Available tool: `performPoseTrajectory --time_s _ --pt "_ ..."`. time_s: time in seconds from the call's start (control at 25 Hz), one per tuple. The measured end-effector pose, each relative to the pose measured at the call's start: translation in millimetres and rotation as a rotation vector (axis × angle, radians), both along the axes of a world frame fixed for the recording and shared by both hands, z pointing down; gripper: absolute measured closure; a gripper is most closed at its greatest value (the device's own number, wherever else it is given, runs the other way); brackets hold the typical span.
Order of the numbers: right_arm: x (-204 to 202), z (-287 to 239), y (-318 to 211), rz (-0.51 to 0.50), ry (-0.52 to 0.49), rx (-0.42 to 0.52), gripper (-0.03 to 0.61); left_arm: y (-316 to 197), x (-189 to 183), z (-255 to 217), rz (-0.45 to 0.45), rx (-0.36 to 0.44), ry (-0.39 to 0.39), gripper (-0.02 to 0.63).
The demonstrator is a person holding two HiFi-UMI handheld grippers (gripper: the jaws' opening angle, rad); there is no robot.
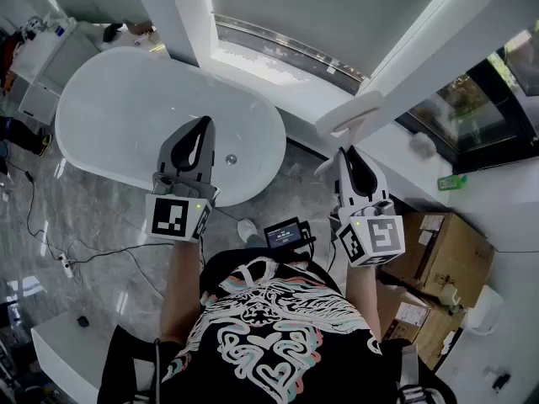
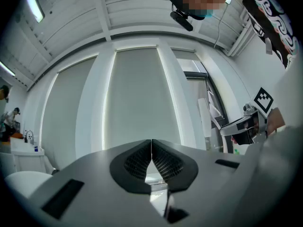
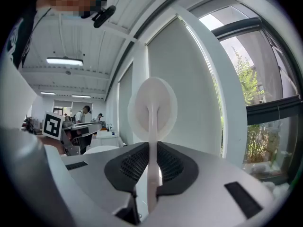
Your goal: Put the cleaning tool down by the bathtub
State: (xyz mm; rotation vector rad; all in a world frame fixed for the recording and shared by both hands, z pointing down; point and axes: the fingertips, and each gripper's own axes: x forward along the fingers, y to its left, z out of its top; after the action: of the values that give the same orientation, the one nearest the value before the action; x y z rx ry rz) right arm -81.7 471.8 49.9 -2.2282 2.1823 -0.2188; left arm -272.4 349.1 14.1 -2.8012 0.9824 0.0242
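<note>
Right of the bathtub [image 1: 126, 108], your right tool [image 3: 151, 148] grips the white brush [image 3: 152, 109] by its slim handle, long axis along the jaws, oval head pointing forward. Your left tool [image 2: 151, 145] is closed, empty.

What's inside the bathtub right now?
The bathtub looks empty: bare white basin with a small round drain at the end nearer the grippers. The left gripper, jaws shut, overlaps that end, so the patch beneath it can't be checked.
</note>
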Motion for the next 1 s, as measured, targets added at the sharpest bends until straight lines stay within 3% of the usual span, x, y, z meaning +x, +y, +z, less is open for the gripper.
performPoseTrajectory --time_s 0.16,0.48,0.76,1.0 --pt "-7 -6 55 -0.033 -0.003 0.025 0.507 60 7 4 0.029 -0.042 0.004 0.595" --pt "1 13 148 0.003 -0.057 0.02 0.506 163 26 16 0.086 -0.015 -0.069 0.595" --pt "5 6 189 0.012 -0.054 0.054 0.506 205 24 3 0.077 0.012 -0.066 0.595" --pt "6 6 209 -0.015 -0.118 0.087 0.507 223 16 12 0.034 -0.003 -0.064 0.595"
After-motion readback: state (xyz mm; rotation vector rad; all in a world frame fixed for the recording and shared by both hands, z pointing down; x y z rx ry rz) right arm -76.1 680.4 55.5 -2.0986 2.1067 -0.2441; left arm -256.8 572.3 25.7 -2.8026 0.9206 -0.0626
